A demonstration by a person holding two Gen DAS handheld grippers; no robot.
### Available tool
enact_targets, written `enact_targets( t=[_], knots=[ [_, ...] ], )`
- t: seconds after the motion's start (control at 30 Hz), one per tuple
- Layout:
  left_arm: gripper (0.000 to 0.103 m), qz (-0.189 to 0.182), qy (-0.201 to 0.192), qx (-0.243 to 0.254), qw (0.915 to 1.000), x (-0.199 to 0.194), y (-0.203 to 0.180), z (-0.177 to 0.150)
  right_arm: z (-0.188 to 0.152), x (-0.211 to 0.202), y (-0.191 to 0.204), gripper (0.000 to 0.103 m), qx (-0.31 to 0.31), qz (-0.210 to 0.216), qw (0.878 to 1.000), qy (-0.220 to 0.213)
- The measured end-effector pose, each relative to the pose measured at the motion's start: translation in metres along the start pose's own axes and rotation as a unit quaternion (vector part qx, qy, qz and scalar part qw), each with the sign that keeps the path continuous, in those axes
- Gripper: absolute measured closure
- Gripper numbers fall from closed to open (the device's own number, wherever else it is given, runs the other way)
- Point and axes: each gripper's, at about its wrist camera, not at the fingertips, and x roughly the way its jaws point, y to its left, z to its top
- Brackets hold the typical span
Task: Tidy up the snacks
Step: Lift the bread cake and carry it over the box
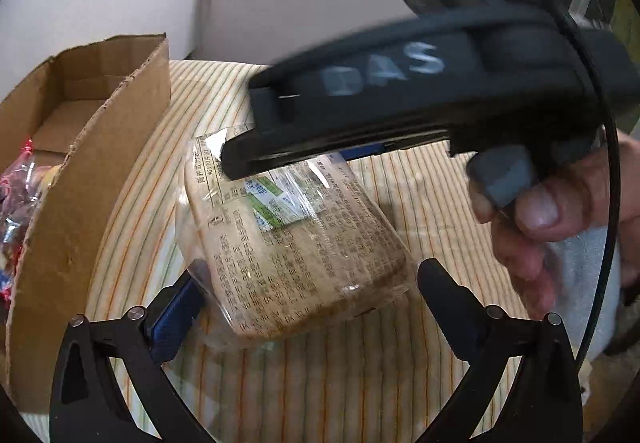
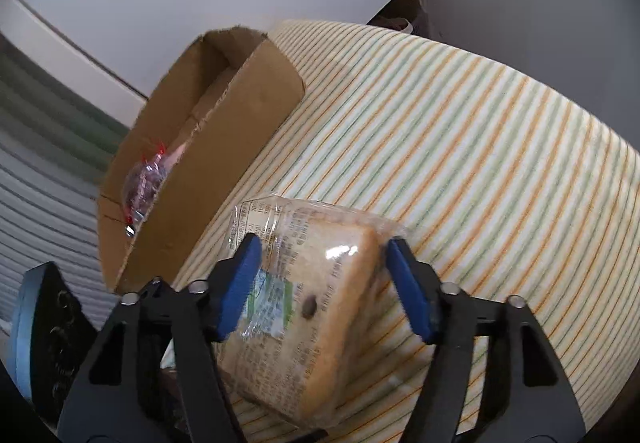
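A clear-wrapped pack of sliced bread [image 1: 296, 243] with printed text and a green label lies on the striped cloth. My left gripper [image 1: 308, 291] is open, its blue-padded fingers [image 1: 176, 307] on either side of the pack's near end, the left pad touching the wrapper. My right gripper [image 2: 326, 287] is open around the same bread pack [image 2: 316, 307]; in the left wrist view its black body [image 1: 400, 103] reaches over the pack's far end. A cardboard box [image 1: 80, 183] stands left of the bread, also in the right wrist view [image 2: 216, 147].
The box holds clear-wrapped snacks with red trim [image 2: 142, 179], seen too in the left wrist view [image 1: 20, 203]. A striped tablecloth [image 2: 480, 163] covers the table. A grey chair [image 1: 280, 3] stands behind the table. A hand [image 1: 560, 219] holds the right gripper.
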Motion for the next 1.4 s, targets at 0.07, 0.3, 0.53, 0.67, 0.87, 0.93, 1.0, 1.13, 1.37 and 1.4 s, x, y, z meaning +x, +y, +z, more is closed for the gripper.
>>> enact_targets(
  t=[0.07, 0.3, 0.53, 0.67, 0.87, 0.93, 1.0, 1.13, 1.37, 1.4],
  knots=[
    [0.002, 0.000, -0.003, 0.006, 1.0000, -0.001, 0.006, 0.002, -0.007, -0.003, -0.001, 0.047, 0.011, 0.009, 1.000, -0.012],
    [0.002, -0.001, -0.026, 0.048, 0.9985, -0.017, 0.004, -0.002, -0.027, -0.023, 0.005, 0.049, 0.031, 0.028, 0.997, -0.060],
    [0.003, 0.010, -0.070, 0.066, 0.9953, -0.058, 0.008, 0.013, -0.040, -0.066, 0.045, 0.052, 0.009, 0.033, 0.994, -0.107],
    [0.003, 0.016, -0.087, 0.068, 0.9938, -0.086, 0.013, 0.022, -0.032, -0.079, 0.074, 0.052, -0.010, 0.025, 0.993, -0.119],
    [0.003, 0.029, -0.115, 0.069, 0.9905, -0.119, 0.012, 0.020, -0.010, -0.086, 0.116, 0.052, -0.034, 0.027, 0.990, -0.132],
    [0.003, 0.037, -0.126, 0.066, 0.9892, -0.133, 0.019, 0.023, 0.000, -0.085, 0.130, 0.052, -0.044, 0.029, 0.989, -0.136],
    [0.003, 0.041, -0.133, 0.065, 0.9881, -0.143, 0.024, 0.024, 0.008, -0.082, 0.142, 0.052, -0.053, 0.032, 0.989, -0.136],
    [0.003, 0.059, -0.148, 0.060, 0.9855, -0.161, 0.043, 0.029, 0.025, -0.070, 0.164, 0.052, -0.070, 0.041, 0.988, -0.132],
    [0.003, 0.089, -0.154, 0.048, 0.9829, -0.169, 0.081, 0.044, 0.053, -0.040, 0.192, 0.052, -0.092, 0.052, 0.987, -0.117],
    [0.003, 0.091, -0.154, 0.045, 0.9828, -0.169, 0.086, 0.045, 0.057, -0.034, 0.194, 0.052, -0.094, 0.054, 0.987, -0.115]
  ],
)
